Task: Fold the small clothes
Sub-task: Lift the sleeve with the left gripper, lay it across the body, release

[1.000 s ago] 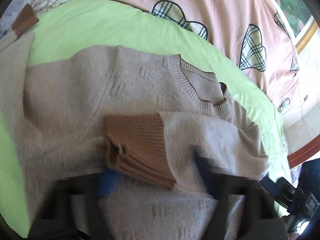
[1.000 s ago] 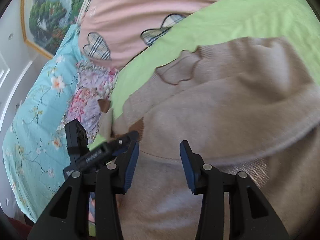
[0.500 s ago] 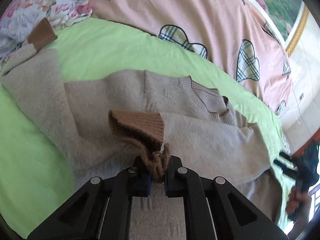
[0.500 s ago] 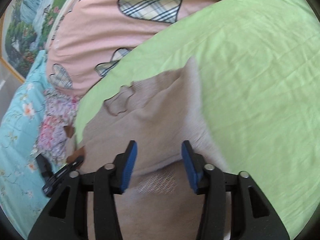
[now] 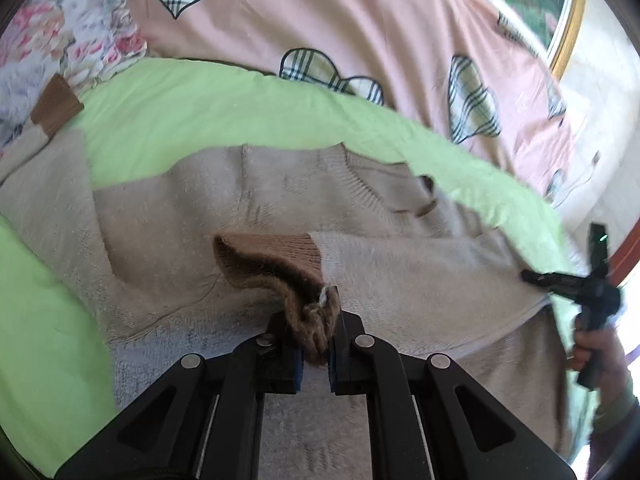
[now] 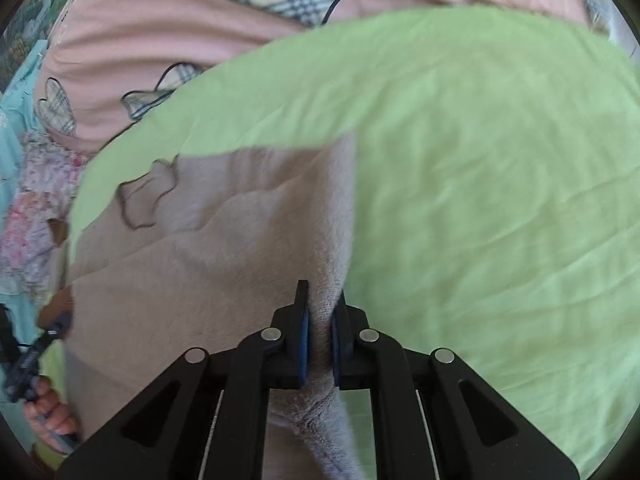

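Basically: green sheet [image 6: 480, 160] covers the bed as work surface, pink quilt with plaid hearts [image 5: 360, 20] bunched behind it, floral bedding [image 5: 60, 40] off to the side. Beige knit sweater [image 5: 180, 220] lies flat on the sheet, neckline [image 5: 384, 192] away from the cameras. One sleeve is crossed over the chest, likely the sleeve-in fold step; the other sleeve with its brown cuff [image 5: 56, 106] is spread out toward the floral bedding, not yet folded. Left gripper [image 5: 316, 356] is clamped on the crossed sleeve's brown cuff [image 5: 280, 260], cuff bunched between the pads and lifted, probably to place it flat across the body. Right gripper [image 6: 320, 344] is pinched tight on the sweater's side edge [image 6: 332, 240], looks like an anchor so the fold line stays straight. Left view alone shows both cuffs and the neckline ribbing; right view alone shows the pinched side edge and the bare sheet beyond it. Each view catches the other tool at its margin with a hand [image 5: 596, 356] on it.
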Demonstrator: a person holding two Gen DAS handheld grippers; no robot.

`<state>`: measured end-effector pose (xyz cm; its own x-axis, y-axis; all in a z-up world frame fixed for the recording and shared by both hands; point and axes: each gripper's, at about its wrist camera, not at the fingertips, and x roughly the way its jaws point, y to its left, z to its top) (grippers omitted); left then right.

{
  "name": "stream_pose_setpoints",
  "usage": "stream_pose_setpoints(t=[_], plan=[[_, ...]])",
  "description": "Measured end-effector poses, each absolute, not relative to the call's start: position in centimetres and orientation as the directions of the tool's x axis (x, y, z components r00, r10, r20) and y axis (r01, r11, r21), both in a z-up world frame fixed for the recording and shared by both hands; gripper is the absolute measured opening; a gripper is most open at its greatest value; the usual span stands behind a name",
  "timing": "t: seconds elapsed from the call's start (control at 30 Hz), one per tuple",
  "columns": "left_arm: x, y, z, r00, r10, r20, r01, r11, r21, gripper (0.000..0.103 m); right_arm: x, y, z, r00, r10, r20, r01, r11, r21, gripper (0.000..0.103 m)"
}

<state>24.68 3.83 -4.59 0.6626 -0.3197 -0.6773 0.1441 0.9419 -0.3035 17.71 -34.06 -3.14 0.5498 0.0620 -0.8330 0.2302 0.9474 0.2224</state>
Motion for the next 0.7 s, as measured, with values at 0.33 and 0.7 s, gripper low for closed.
stream_pose_setpoints(t=[0.33,0.7], plan=[[22.8,7.3,-5.0,0.642,-0.305,-0.703,0.101,0.943,-0.316,0.017,14.9,-32.1,-1.1,0.591,0.04,-0.806,0.273,0.93,0.246,0.031],[22.8,15.1,-2.8,0.702,-0.16,-0.694,-0.074,0.953,-0.294,0.048,10.2,-23.3,-2.0,0.576,0.352,-0.738,0.052,0.885,0.462,0.051]])
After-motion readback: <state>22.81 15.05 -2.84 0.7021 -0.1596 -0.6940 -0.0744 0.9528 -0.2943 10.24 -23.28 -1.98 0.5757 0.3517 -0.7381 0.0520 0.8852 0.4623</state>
